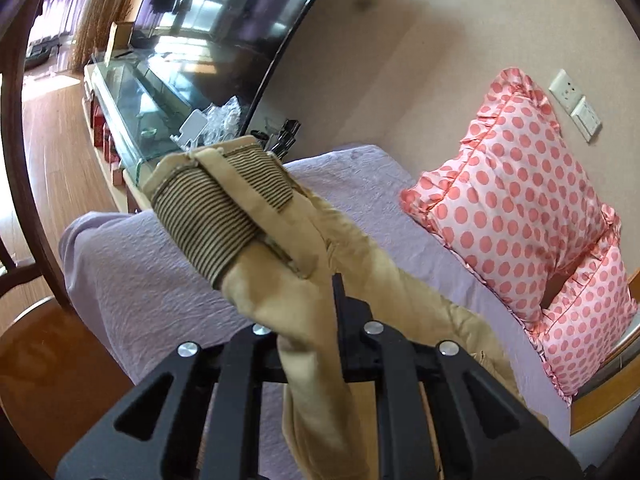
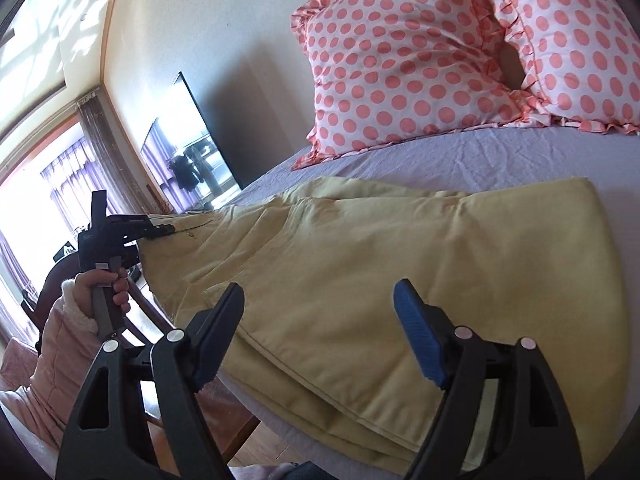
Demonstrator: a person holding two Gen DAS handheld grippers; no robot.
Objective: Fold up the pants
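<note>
Tan pants (image 2: 360,264) lie on the lavender bed sheet (image 2: 500,160), partly folded, with their edge hanging over the bed's near side. My left gripper (image 1: 316,312) is shut on the pants' leg end (image 1: 280,280) and holds it lifted above the bed; the striped ribbed cuff (image 1: 208,216) sticks up past the fingers. In the right wrist view the left gripper (image 2: 160,232) pinches the pants' left end. My right gripper (image 2: 320,312) is open and empty, hovering over the near edge of the pants.
Two pink polka-dot pillows (image 2: 400,64) lean on the wall at the bed's head. A TV (image 1: 240,20) hangs over a glass-topped cabinet (image 1: 132,104) to the left. Wall sockets (image 1: 576,104) sit above the pillows. A wooden chair (image 2: 152,304) stands by the bed.
</note>
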